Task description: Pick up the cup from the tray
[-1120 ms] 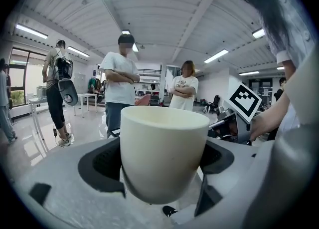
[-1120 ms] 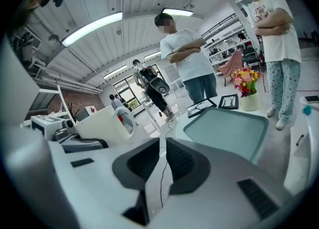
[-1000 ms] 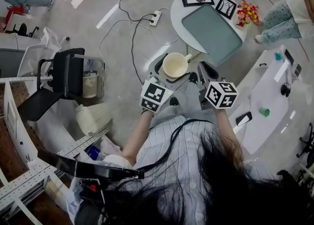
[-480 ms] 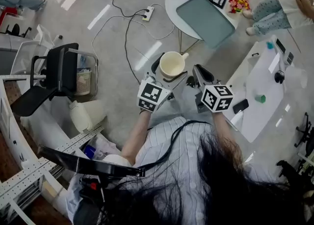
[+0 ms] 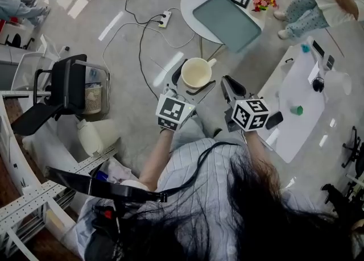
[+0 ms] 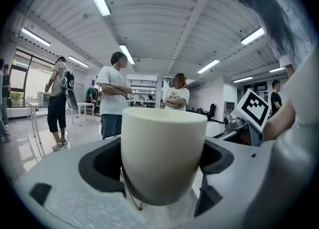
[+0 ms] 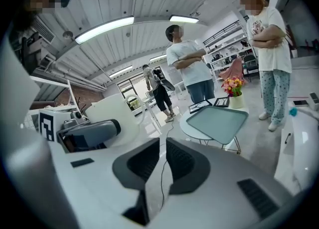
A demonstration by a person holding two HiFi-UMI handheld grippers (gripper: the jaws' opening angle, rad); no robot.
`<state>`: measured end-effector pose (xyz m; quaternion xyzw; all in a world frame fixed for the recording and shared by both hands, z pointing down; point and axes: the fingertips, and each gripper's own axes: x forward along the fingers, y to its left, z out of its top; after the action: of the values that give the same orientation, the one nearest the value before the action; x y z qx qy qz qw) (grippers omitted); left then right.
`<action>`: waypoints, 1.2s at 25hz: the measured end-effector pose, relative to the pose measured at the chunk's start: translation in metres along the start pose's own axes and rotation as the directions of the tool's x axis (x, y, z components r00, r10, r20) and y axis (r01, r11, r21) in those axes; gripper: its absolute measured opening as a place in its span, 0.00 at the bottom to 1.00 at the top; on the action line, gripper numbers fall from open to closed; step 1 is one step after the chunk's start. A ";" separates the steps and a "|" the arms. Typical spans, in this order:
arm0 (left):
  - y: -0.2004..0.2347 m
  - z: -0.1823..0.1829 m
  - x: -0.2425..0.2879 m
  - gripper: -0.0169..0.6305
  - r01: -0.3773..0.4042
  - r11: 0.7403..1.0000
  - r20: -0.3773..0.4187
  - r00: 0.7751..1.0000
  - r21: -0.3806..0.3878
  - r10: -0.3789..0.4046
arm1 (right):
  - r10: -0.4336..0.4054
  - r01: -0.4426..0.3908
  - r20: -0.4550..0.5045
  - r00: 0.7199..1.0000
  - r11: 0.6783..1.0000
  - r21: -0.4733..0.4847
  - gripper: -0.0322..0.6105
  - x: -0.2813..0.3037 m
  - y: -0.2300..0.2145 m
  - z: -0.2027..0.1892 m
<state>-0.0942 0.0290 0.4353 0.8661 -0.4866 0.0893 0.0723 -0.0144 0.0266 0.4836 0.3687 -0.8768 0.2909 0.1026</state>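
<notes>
Cream cup point(image 5: 196, 72) is clamped in your outstretched left gripper point(image 5: 192, 81); your right gripper point(image 5: 230, 87) hangs alongside, jaws together, empty.

Cup point(image 5: 196, 73): cream, one side handle, empty inside.
Cup pose: upright, mouth up.
Cup position: clamped by its sides between the jaws of the left gripper point(image 6: 159, 160), in the air over the floor, well apart from the tray.
Tray point(image 5: 230, 20): grey-green, rectangular, raised rim, bare.
Tray position: flat on the round white table point(image 5: 198, 22).
</notes>
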 end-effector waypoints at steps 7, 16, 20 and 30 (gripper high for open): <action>-0.050 0.008 0.000 0.73 -0.039 0.999 0.014 0.999 -0.009 0.039 | 0.021 -0.021 0.001 1.000 1.000 -0.007 0.14 -0.052 -0.017 -0.009; -0.120 -0.002 0.000 0.73 -0.052 0.999 -0.010 0.999 0.006 0.052 | 0.052 -0.052 0.013 0.999 0.999 0.000 0.14 -0.113 -0.037 -0.032; -0.143 -0.008 -0.005 0.73 -0.062 0.998 -0.023 0.998 0.015 0.062 | 0.067 -0.067 0.019 0.998 0.998 -0.008 0.14 -0.134 -0.038 -0.042; -0.185 -0.018 -0.023 0.73 -0.084 0.996 -0.030 0.996 0.021 0.085 | 0.115 -0.116 -0.007 0.993 0.991 -0.060 0.14 -0.174 -0.028 -0.070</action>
<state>0.0514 0.1472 0.4407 0.8438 -0.5207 0.1105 0.0676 0.1258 0.1540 0.4832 0.3136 -0.9048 0.2707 0.0983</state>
